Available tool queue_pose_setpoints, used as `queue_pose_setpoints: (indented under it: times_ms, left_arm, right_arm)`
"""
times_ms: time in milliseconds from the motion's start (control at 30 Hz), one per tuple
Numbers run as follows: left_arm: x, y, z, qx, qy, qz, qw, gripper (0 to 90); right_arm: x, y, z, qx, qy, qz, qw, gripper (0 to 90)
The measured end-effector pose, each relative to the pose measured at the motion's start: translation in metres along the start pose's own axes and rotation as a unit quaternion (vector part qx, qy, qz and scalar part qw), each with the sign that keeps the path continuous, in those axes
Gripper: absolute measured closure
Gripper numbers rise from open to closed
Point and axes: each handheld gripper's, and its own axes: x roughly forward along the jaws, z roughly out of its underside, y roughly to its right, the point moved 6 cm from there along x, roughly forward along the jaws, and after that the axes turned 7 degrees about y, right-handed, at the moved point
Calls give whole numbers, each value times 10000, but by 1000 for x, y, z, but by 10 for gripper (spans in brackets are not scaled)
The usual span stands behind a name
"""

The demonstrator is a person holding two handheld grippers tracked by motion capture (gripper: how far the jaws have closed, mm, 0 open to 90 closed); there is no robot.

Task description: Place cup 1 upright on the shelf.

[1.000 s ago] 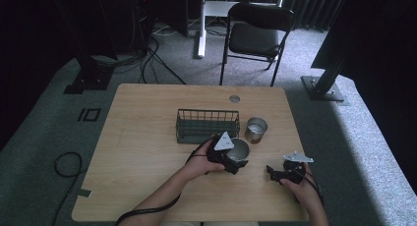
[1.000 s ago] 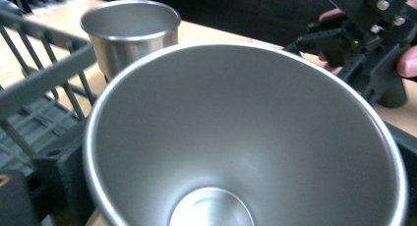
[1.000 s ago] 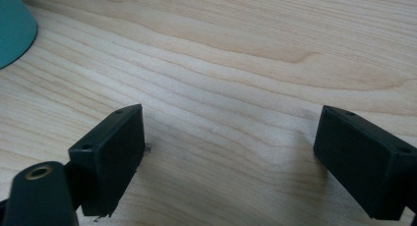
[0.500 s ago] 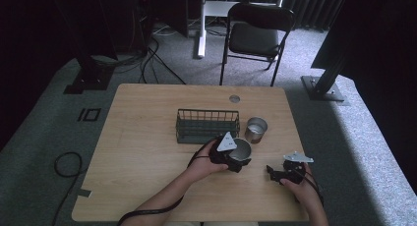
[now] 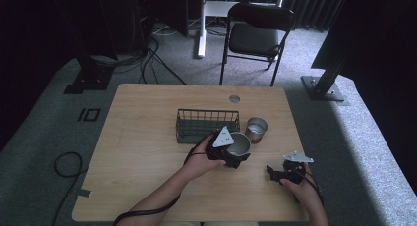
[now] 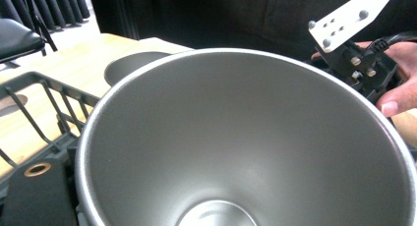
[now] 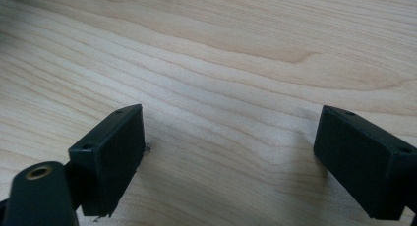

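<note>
Left gripper (image 5: 235, 152) clamped on steel cup (image 5: 239, 143), held at the rim wall; cup mouth tipped toward the gripper's camera, so interior (image 6: 246, 147) and base plainly visible, empty. Rim grip judged chosen to leave cup body free for setting down into something. Whether cup base is touching bench (image 5: 147, 137) or just lifted: cannot tell from high view.

Just beyond and to the left of the held cup: wire basket (image 5: 207, 124), open top, empty as far as visible; bars close beside cup in left gripper view (image 6: 34, 113). Judged the likely destination, given how near the cup is carried to it.

Beyond and to the right of the cup: second cup (image 5: 256, 129), upright on bench, just beside basket end; apart from the held one.

Right gripper (image 5: 275, 173) well to the right of left, low over bare bench, jaws spread wide, nothing between them (image 7: 228, 152). Judged parked clear, ready for second cup.
</note>
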Motion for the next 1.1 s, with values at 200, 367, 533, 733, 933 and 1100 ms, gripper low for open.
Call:
queue_pose_setpoints:
  times_ms: [200, 367, 533, 733, 933, 1100]
  left_arm:
    - [-8, -5, -9, -66, 70, -71, 9999, 135]
    - [-14, -8, -15, -51, 95, -117, 9999, 135]
    - [-24, -14, -27, -3, 172, -269, 9995, 135]
    - [-36, -22, -41, -39, 304, -449, 9985, 135]
    - [-47, -34, -52, -85, 403, -749, 9963, 135]
    - [-61, -55, -62, -182, 497, -1180, 9916, 135]
  right_arm:
    - [0, 0, 0, -1, 1, -2, 10000, 117]
    - [0, 0, 0, 1, 0, -1, 10000, 117]
    - [0, 0, 0, 1, -4, -2, 10000, 117]
    - [0, 0, 0, -3, 2, -1, 10000, 117]
    - [0, 0, 0, 4, -1, -1, 10000, 117]
    - [0, 0, 0, 3, -1, 0, 10000, 117]
